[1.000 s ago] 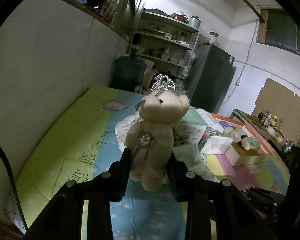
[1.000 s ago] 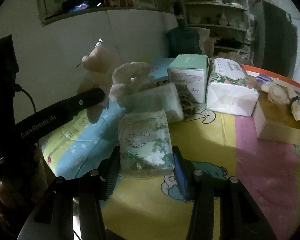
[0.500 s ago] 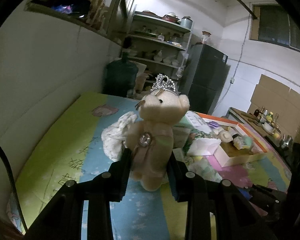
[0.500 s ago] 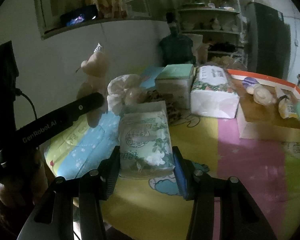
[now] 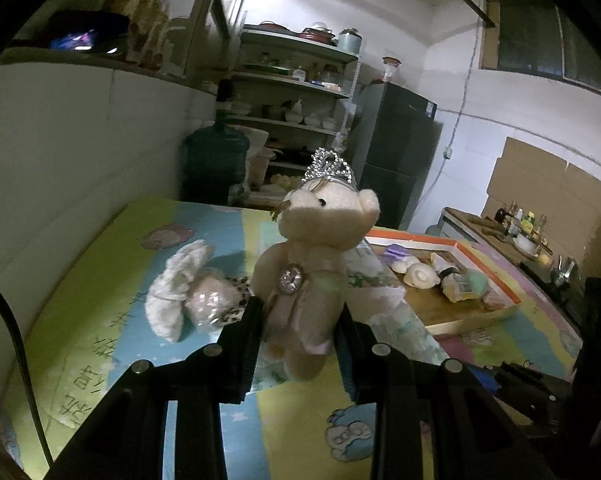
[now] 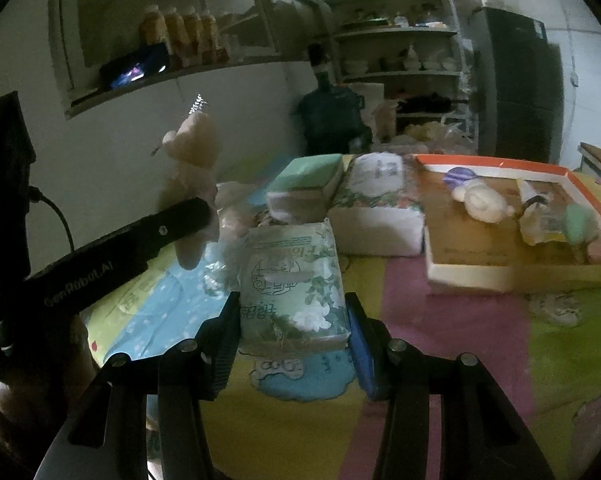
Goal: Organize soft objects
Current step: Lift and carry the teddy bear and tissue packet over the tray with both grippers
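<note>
Pinching the bear (image 5: 308,280), the left tool (image 5: 298,340) has risen off the tabletop (image 5: 100,272); right tool (image 6: 290,336) pinches the tissue pack (image 6: 290,276), likewise lifted; both likely head for the tray (image 6: 500,268).

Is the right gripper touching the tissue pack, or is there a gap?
Touching. The right wrist view shows the right gripper with both pads pressed on the sides of the tissue pack.

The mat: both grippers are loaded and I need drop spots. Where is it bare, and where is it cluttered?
Bare: the green strip of the mat along the wall, left of the white plush; and the pink and yellow stretch in front of the orange-rimmed tray. Crowded: the middle, where tissue packs and a green-topped box sit packed beside the tray.
</note>
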The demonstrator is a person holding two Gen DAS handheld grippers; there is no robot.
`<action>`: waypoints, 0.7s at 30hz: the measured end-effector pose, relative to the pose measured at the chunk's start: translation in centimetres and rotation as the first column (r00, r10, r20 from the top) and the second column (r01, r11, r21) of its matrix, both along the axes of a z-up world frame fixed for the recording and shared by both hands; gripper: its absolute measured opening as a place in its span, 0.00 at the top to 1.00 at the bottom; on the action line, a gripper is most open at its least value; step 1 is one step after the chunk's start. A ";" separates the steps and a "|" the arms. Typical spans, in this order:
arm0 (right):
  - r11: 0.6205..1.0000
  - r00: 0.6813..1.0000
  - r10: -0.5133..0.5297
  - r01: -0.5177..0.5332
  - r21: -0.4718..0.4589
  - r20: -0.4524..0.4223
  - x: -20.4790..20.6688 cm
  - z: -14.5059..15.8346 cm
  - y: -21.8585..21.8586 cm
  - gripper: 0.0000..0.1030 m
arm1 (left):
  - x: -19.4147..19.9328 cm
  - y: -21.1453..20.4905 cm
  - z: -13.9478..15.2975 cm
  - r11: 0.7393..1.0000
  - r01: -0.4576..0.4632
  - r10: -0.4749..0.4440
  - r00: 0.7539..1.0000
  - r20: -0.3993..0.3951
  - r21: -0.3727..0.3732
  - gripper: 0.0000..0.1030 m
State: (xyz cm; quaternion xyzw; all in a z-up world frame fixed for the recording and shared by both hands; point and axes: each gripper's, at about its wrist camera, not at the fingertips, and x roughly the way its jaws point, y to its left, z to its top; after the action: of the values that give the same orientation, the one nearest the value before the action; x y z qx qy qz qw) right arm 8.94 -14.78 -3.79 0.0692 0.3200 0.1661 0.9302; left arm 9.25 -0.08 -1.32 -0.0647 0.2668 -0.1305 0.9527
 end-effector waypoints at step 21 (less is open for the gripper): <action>0.988 0.990 -0.142 0.140 0.059 0.026 0.4 0.8 -8.5 0.51 | 2.4 -7.9 0.4 0.995 0.050 -0.048 0.999 -0.023 0.085 0.67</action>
State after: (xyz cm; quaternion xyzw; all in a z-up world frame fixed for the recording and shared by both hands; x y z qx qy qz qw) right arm 9.33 -23.27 -3.03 0.1157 0.2956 0.1099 0.9419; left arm 11.65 -7.96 -0.96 -0.0189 0.2837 -0.1417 0.9482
